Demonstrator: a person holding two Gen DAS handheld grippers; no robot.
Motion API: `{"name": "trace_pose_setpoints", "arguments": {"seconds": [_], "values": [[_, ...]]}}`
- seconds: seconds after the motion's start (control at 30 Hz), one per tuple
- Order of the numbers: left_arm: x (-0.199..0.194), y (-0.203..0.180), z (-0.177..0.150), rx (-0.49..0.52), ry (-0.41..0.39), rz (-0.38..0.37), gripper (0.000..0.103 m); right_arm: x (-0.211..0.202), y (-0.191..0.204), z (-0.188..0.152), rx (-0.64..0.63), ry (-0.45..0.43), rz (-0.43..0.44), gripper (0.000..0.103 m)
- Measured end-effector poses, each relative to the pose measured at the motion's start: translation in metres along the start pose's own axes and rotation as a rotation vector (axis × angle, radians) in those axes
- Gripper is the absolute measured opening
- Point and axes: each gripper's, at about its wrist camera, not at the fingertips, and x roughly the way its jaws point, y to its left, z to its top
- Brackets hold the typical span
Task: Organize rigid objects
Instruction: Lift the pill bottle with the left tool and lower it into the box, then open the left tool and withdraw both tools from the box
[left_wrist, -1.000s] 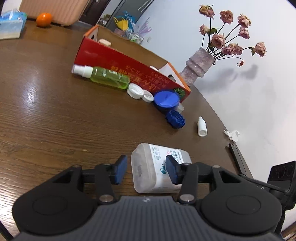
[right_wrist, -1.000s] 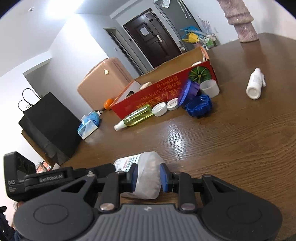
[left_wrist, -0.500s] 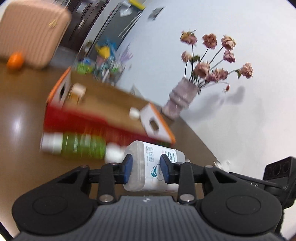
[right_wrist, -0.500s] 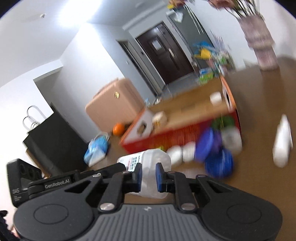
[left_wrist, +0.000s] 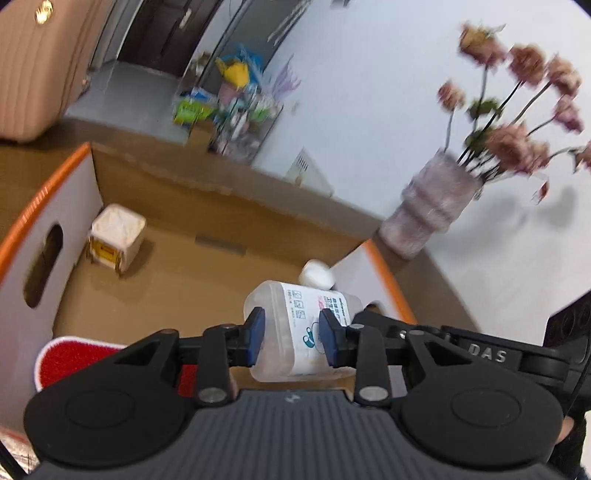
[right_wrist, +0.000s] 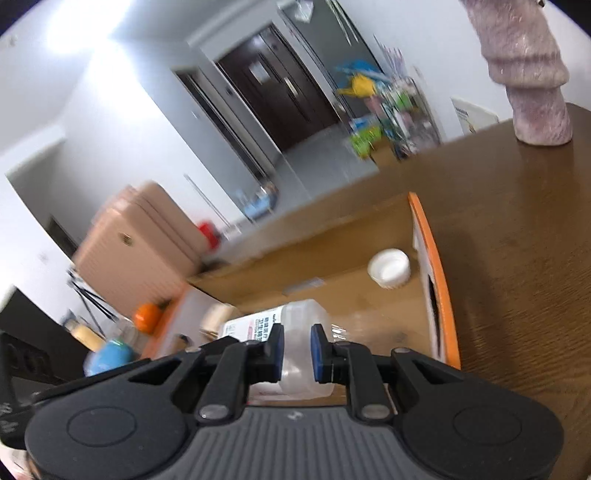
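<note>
Both grippers hold one clear plastic bottle (left_wrist: 295, 332) with a printed white label. My left gripper (left_wrist: 290, 341) is shut on one end of it. My right gripper (right_wrist: 297, 352) is shut on the other end of the bottle (right_wrist: 295, 325). The bottle hangs on its side above the near edge of an open cardboard box (left_wrist: 184, 266) with orange rims and a red front. Inside the box stand a small white cube-shaped carton (left_wrist: 116, 236) at the left and a white cap (right_wrist: 388, 267) near the right end wall.
A pink vase (left_wrist: 428, 218) of dried roses stands on the brown table (right_wrist: 517, 240) right of the box. A tan suitcase (right_wrist: 140, 236) stands beyond the table. An orange (right_wrist: 147, 317) and a blue packet (right_wrist: 110, 356) lie left of the box.
Both grippers closed on the bottle lying on the table, lifted it together and carried it forward over the box. The loose items in front of the box have dropped out of view.
</note>
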Motion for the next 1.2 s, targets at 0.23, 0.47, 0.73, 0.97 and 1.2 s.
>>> {"name": "trace_pose_setpoints", "arguments": {"seconds": [0.23, 0.47, 0.73, 0.97, 1.2], "values": [[-0.008, -0.005, -0.007, 0.113, -0.008, 0.097, 0.041, 0.016, 0.023, -0.018, -0.176, -0.004, -0.108, 0.018], [-0.098, -0.022, -0.052, 0.400, -0.154, 0.356, 0.077, -0.064, 0.042, -0.034, -0.311, -0.175, -0.150, 0.046], [-0.235, -0.018, -0.129, 0.343, -0.341, 0.542, 0.103, -0.152, 0.063, -0.100, -0.412, -0.291, -0.205, 0.058], [-0.308, -0.027, -0.198, 0.315, -0.436, 0.567, 0.103, -0.198, 0.089, -0.161, -0.466, -0.338, -0.185, 0.064], [-0.329, -0.033, -0.253, 0.336, -0.428, 0.531, 0.103, -0.249, 0.096, -0.225, -0.395, -0.378, -0.117, 0.077]]}}
